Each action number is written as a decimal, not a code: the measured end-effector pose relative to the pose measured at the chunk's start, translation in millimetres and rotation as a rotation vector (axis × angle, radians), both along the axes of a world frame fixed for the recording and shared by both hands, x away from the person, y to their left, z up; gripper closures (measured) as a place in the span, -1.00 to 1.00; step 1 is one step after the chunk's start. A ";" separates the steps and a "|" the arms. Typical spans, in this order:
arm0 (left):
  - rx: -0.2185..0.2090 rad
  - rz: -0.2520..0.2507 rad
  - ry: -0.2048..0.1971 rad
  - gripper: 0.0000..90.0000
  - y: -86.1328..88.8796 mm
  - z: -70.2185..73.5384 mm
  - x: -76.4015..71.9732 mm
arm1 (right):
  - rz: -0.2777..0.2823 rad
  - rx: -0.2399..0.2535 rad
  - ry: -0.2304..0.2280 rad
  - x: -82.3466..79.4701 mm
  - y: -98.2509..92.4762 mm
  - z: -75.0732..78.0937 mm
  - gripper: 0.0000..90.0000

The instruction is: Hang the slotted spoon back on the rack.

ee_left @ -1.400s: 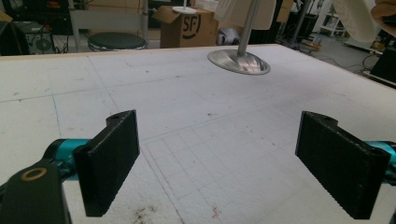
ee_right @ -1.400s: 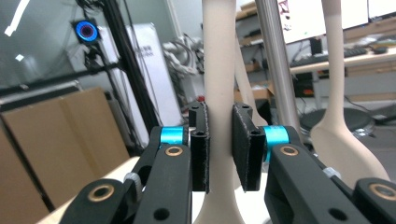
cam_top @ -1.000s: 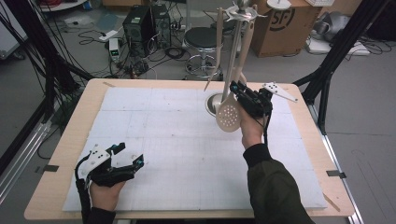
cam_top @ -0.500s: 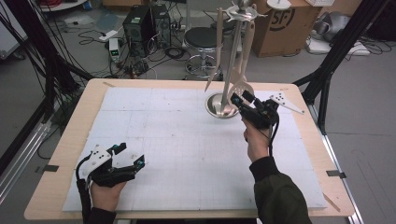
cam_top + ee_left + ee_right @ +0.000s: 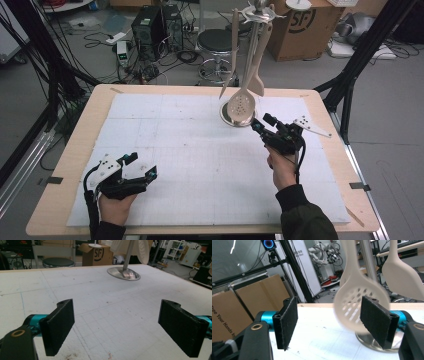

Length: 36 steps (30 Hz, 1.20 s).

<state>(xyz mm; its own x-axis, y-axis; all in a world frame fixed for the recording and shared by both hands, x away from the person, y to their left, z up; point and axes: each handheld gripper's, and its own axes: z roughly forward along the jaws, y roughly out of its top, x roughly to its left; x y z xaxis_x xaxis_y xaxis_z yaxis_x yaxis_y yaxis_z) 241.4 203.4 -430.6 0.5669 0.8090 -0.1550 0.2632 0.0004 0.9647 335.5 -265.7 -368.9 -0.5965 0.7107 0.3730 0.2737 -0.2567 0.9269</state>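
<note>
A metal utensil stand with a round base (image 5: 231, 119) stands at the back middle of the table. From it hang a cream slotted spoon (image 5: 241, 105), a spatula (image 5: 256, 84) and a thin utensil (image 5: 229, 82). My right gripper (image 5: 261, 124) sits just right of the base and is open, its jaws having just been opening. In the right gripper view the slotted spoon (image 5: 359, 305) hangs blurred beyond the jaws, free of the pads (image 5: 287, 325). My left gripper (image 5: 144, 165) rests open at the front left. In the left gripper view the base (image 5: 123, 273) lies far ahead of it.
A white foam sheet (image 5: 190, 150) covers the wooden table (image 5: 75, 150). Behind the table stand a stool (image 5: 216, 42), a cardboard box (image 5: 305, 25) and a computer case among cables (image 5: 150, 25). Black frame legs (image 5: 357, 65) flank the table.
The right gripper let go of the slotted spoon and drew back toward the front right while its jaws widened. The spoon swung back to hang at the stand. The left gripper stayed put.
</note>
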 end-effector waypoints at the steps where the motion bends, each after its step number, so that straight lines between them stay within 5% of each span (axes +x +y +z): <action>1: 0.000 0.000 0.000 -0.69 0.0 0.0 0.0 | -0.001 -0.007 -0.003 -1.9 -0.9 -2.0 -0.33; 18: 0.005 -0.008 0.003 -0.69 -4.3 -1.1 2.2 | 0.035 -0.031 0.033 -25.7 -8.9 -38.5 -0.36; 36: 0.012 -0.023 0.012 -0.69 -9.4 -2.4 4.7 | 0.036 -0.075 0.042 -38.1 -11.4 -51.9 -0.36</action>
<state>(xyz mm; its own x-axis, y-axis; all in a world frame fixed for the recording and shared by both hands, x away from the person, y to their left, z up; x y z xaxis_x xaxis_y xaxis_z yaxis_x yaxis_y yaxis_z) 246.1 194.0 -433.0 0.5835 0.7977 -0.1524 0.2744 -0.0171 0.9615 297.4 -277.2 -420.8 -0.6072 0.7156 0.3453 0.3210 -0.1766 0.9305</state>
